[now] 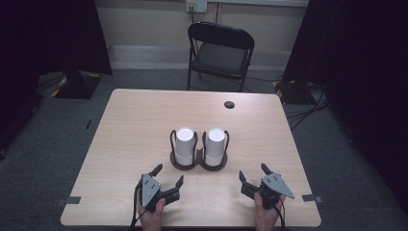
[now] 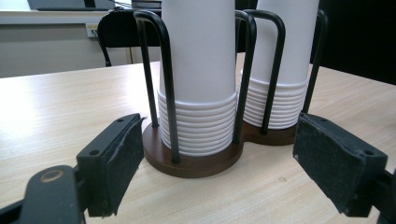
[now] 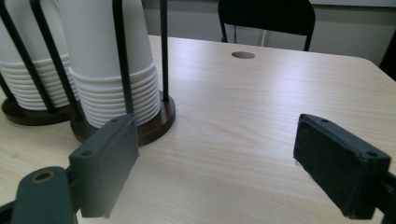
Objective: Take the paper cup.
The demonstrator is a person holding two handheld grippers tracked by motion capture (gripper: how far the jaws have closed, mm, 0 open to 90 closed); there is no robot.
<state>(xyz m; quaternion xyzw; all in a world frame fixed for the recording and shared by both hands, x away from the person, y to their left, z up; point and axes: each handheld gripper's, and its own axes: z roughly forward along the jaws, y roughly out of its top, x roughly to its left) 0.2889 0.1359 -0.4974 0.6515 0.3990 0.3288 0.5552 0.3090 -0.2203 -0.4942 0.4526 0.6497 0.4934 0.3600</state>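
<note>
Two stacks of white paper cups stand upside down in a dark brown wooden two-ring holder with black wire uprights (image 1: 198,162) near the middle of the pale wood-grain table (image 1: 125,125), ahead of both grippers and between their lines of reach. The left stack of white paper cups (image 1: 184,144) lies just ahead of the left gripper (image 1: 167,174), whose fingers (image 2: 114,161) are spread wide with nothing between them; in the left gripper view the stack rises centred between the two pads, a little beyond their tips. The right stack of white paper cups (image 1: 216,146) sits ahead and to the inner side of the right gripper (image 1: 253,172), whose fingers (image 3: 105,161) are likewise released and empty, the holder's base just past the left pad in the right gripper view. The cups look very light, thin-walled and easily crushed, with a smooth, somewhat slippery skin; nested tightly, they may drag neighbours along. A gentle squeeze on the top cup's upper wall, above the ribbed band of rolled rims (image 2: 201,123) and between the wire uprights, seems the best hold, lifting straight up. The holder is probably light too and could tip or slide, so steadying its base may help.
</note>
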